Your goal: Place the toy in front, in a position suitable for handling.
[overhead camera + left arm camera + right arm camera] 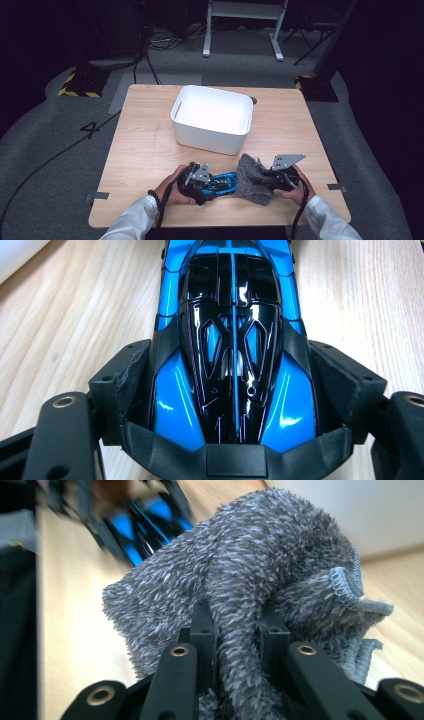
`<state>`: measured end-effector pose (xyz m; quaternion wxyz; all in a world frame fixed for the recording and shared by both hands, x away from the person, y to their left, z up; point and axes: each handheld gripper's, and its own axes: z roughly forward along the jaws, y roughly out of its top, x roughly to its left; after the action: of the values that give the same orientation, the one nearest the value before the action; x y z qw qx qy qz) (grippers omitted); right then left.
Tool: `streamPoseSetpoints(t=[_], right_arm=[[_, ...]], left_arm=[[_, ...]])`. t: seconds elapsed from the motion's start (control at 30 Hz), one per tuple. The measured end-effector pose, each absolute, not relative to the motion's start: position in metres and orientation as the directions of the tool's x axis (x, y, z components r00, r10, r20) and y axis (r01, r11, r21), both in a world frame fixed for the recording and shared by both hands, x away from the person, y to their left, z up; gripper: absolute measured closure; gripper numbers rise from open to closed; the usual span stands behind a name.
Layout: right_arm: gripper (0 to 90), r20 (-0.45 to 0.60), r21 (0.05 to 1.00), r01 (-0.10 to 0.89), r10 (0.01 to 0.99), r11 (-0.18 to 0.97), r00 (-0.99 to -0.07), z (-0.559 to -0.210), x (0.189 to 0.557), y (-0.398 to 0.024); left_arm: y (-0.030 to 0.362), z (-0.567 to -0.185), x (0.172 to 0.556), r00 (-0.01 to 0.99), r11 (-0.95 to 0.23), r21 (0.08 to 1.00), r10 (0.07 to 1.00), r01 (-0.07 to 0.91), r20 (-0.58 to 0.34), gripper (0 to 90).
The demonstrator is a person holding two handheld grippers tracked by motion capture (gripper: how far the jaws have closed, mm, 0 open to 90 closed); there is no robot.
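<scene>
1. Nearest the high camera: two white-sleeved forearms at the near edge of the square light-wood table [145,150], each hand on a black two-jaw gripper.
2. Left gripper [210,186] sits near-left of the white rectangular plastic bin [212,120]; jaws clamped on the glossy blue-and-black toy race car [232,340], pads pressing both flanks at its rear in the left gripper view.
3. Car lies flat on the table, well in front of the bin, nose pointing toward the right gripper.
4. Right gripper [266,180] sits near-right of the bin; jaws pinched tight on a fold of the fuzzy grey microfibre cloth [260,580], pile bulging up between and over the jaw tips.
5. Cloth is bunched, one end off the table, just beside or touching the car's nose; cannot tell which.
6. Bin stands mid-table, upright, open top; inside looks blank white, contents not readable.
7. Step in hand, my read: car steadied with one hand, cloth gripped ready for wiping the car body.
8. Next move likely calls for bringing the cloth over the car's roof and rubbing along it, keeping the left clamp firm so the car doesn't roll.
9. Risk: the glossy shell may slip from the pads.
</scene>
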<state>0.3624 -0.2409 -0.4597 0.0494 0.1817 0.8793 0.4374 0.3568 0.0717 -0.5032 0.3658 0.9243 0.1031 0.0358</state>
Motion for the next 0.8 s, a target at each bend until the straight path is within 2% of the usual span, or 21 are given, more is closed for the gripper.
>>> streamPoseSetpoints(t=[0.1, 0.17, 0.37, 0.53, 0.7, 0.8], right_arm=[[75.0, 0.070, 0.793, 0.254, 0.332, 0.554, -0.941, -0.456, 0.357, -0.233], [74.8, 0.055, 0.782, 0.215, 0.279, 0.585, -0.959, -0.456, 0.350, -0.212], [74.3, 0.008, 0.734, 0.168, 0.238, 0.658, -0.971, -0.467, 0.351, -0.173], [74.2, 0.003, 0.721, 0.167, 0.238, 0.672, -0.971, -0.470, 0.354, -0.177], [74.2, 0.014, 0.717, 0.210, 0.287, 0.665, -0.958, -0.473, 0.357, -0.199], [74.3, -0.052, 0.674, 0.206, 0.323, 0.709, -0.945, -0.475, 0.359, -0.211]], left_arm=[[0.066, -0.504, 0.357, 0.977, -0.710, 0.686, 0.212, 0.161, -0.010, 24.5], [0.059, -0.504, 0.357, 0.979, -0.712, 0.687, 0.202, 0.148, -0.002, 24.4], [0.060, -0.505, 0.359, 0.980, -0.704, 0.695, 0.200, 0.146, -0.004, 24.0], [0.065, -0.505, 0.357, 0.979, -0.701, 0.698, 0.203, 0.147, -0.003, 24.0], [0.066, -0.506, 0.355, 0.976, -0.698, 0.699, 0.219, 0.159, -0.003, 23.8], [0.068, -0.506, 0.355, 0.975, -0.697, 0.699, 0.221, 0.160, -0.003, 23.5]])
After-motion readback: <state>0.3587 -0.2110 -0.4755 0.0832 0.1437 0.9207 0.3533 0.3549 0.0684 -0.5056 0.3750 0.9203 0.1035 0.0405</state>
